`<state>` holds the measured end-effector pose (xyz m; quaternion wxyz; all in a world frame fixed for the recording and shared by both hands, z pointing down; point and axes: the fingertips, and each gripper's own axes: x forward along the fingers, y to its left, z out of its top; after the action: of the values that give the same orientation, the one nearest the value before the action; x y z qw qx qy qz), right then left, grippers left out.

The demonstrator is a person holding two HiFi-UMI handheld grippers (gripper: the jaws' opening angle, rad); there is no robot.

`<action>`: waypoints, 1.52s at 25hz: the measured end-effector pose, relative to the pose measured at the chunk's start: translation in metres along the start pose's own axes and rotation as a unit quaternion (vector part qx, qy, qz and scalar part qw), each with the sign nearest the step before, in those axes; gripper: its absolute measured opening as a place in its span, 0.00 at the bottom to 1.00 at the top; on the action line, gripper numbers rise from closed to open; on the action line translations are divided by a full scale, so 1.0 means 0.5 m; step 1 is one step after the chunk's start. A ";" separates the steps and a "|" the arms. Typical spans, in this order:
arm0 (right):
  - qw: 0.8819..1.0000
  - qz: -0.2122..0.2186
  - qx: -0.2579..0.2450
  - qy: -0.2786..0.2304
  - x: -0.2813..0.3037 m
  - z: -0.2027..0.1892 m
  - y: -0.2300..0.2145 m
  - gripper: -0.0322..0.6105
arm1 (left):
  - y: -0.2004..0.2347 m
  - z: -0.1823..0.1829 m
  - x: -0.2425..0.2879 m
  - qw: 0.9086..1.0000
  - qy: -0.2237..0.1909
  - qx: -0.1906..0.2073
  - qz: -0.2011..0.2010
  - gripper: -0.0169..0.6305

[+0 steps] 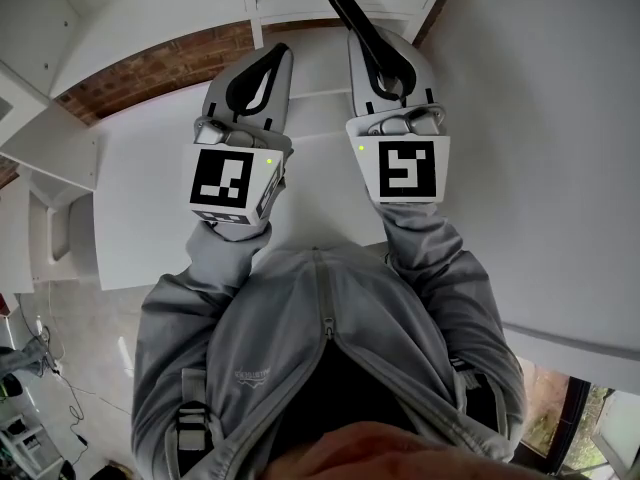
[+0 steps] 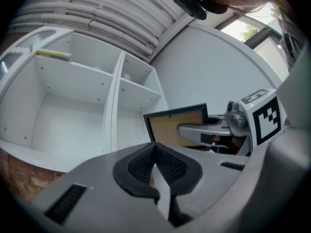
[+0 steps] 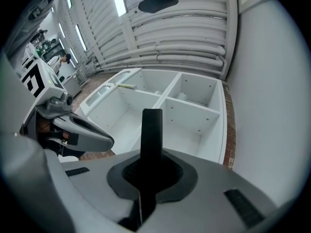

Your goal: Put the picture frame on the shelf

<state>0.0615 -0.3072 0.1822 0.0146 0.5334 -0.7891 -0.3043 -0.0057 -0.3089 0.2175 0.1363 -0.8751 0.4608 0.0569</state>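
since the right tongs [image 3: 151, 171] are clenched on the lower edge of the frame [image 3: 151, 130], the frame sticks out past their tips, its long axis pointing straight ahead at the shelf [image 3: 194, 111], which lies near and just beyond it. the left tongs [image 2: 155, 150] are clenched on nothing, beside the right pair and apart from the frame (its brown back faces them). only the right hand carries it, so i judge the coming move to be a forward reach into a compartment; which one i cannot tell.
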 end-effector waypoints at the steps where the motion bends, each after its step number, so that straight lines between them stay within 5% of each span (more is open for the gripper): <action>1: 1.000 0.002 -0.006 0.000 0.004 0.004 -0.002 0.10 | 0.001 0.004 0.000 1.000 -0.001 0.001 0.001 0.04; 20: 0.986 0.073 -0.134 0.063 0.110 -0.025 0.040 0.10 | 0.042 0.055 0.014 1.000 -0.010 0.023 0.018 0.04; 38: 0.947 0.089 -0.290 0.108 0.170 -0.085 0.072 0.10 | 0.069 0.030 0.033 0.999 0.004 0.021 0.029 0.04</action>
<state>0.0096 -0.3904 0.2090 0.2804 0.4631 -0.7051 -0.4579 -0.0245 -0.3361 0.1930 0.1512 -0.8583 0.4880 0.0472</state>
